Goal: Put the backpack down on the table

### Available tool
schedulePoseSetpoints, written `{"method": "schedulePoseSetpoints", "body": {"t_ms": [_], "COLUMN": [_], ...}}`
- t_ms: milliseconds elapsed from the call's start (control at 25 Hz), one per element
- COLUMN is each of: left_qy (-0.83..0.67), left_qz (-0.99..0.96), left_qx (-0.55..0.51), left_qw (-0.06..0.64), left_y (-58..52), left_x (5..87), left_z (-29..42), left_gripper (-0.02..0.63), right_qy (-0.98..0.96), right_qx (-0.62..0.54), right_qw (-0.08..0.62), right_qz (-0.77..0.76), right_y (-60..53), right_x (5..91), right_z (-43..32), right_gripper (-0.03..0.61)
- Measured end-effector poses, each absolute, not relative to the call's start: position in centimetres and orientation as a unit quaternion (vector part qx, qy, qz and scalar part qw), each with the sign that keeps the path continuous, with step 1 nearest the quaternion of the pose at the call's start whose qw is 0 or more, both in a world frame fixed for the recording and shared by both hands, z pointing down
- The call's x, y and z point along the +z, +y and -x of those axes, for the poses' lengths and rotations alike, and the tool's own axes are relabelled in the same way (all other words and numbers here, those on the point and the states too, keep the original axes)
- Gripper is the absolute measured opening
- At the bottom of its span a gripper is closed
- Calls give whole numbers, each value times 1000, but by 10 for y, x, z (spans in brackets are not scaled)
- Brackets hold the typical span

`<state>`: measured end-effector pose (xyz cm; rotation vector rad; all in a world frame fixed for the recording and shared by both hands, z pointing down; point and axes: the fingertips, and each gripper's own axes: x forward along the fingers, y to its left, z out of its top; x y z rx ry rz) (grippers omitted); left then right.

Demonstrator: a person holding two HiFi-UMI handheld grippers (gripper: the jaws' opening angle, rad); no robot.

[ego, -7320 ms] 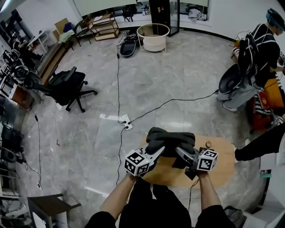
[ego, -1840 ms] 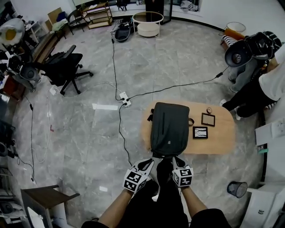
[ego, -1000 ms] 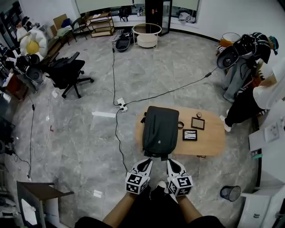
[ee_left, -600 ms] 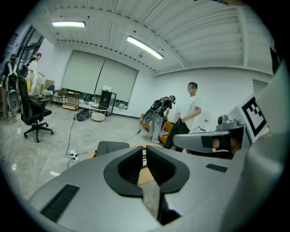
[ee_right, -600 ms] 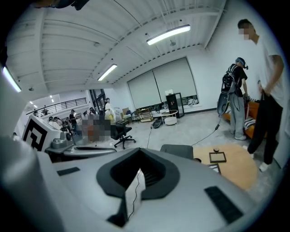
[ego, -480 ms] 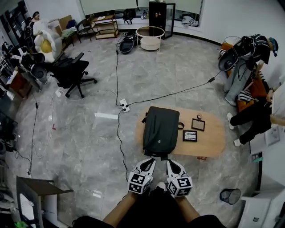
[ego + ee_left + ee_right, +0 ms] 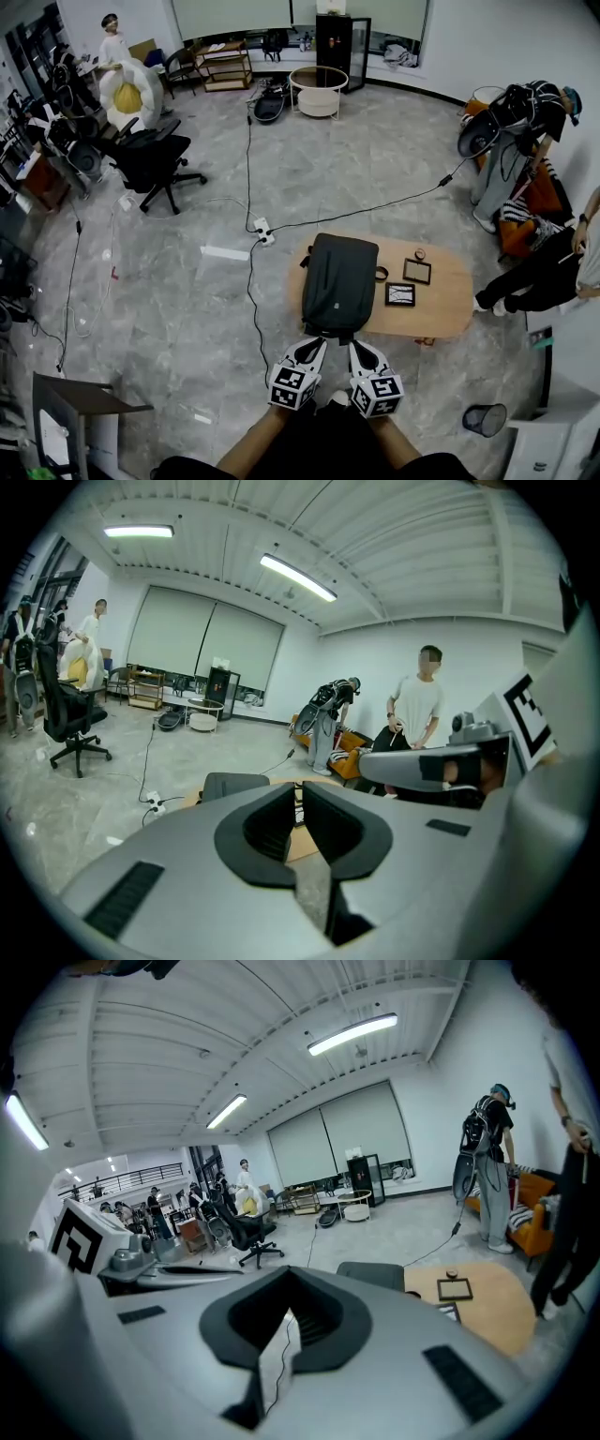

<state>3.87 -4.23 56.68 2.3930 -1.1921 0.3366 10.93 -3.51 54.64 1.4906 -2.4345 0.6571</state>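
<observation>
While the dark backpack (image 7: 339,284) lies flat on the left half of the oval wooden table (image 7: 455,305), the person's left gripper (image 7: 313,343) and right gripper (image 7: 358,346) hang side by side just short of the table's near edge, clear of the bag. Both pairs of jaws are clenched together with nothing between them. A nearer framed panel (image 7: 400,294) and a farther framed panel (image 7: 417,271) sit just right of the backpack. An office chair (image 7: 150,164) stands well off to the left.
</observation>
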Motion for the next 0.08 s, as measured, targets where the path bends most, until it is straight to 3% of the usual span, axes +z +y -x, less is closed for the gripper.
{"method": "schedulePoseSetpoints", "body": {"t_ms": [80], "left_qy": [-430], "left_qz": [-866], "left_qx": [122], "left_qw": [224], "left_y": [-41], "left_x": [568], "left_z": [-37], "left_gripper": [35], "right_qy": [-826], "right_qx": [223], "right_qw": [106], "right_qz": [-507], "right_y": [-34], "right_x": [548], "right_z": [-108], "right_gripper": [9]}}
